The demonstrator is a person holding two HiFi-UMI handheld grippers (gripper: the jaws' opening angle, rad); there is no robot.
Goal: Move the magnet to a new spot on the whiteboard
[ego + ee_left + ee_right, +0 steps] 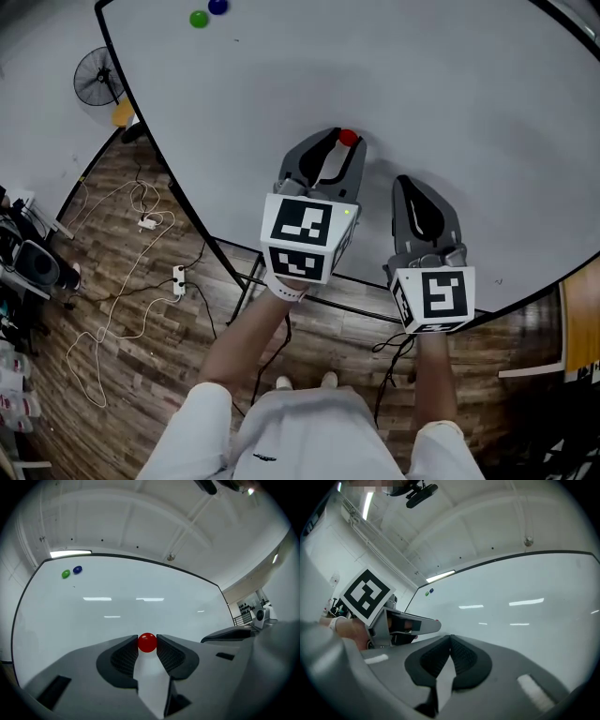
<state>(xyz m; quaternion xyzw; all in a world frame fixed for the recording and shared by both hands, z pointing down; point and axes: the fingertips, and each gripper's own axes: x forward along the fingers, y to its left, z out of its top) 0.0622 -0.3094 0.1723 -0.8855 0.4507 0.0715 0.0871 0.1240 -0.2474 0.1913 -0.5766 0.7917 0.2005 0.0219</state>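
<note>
**Q:** State of the two tools?

**A:** Right gripper (450,638): jaws pressed together with nothing between them. It hangs idle near the lower edge of the whiteboard (450,84). Left gripper (147,641): jaws narrowed to a small gap and closed on the red magnet (147,642), which sits right at the tips with one ribbed pad on each side.

**Q:** Where is the magnet on the board?

**A:** In the lower middle area, near the right gripper's tip. No view shows whether it touches the surface or is lifted clear.

**Q:** How will it handle?

**A:** It is judged to be small, light, hard and smoothly rounded. A round body held only at the tips is likely to squirt out if squeezed off centre, so grip across its widest part with the pads level. Expect a pull toward the board and a snap on release. Sliding risks twisting it out of the jaws; lifting it straight off seems safer.

**Q:** Anything beyond it?

**A:** Mostly bare white surface. A green magnet (198,18) and a blue magnet (217,6) sit just beside each other at the far upper left corner — well apart from the red one, leaving ample room for a new spot.
</note>
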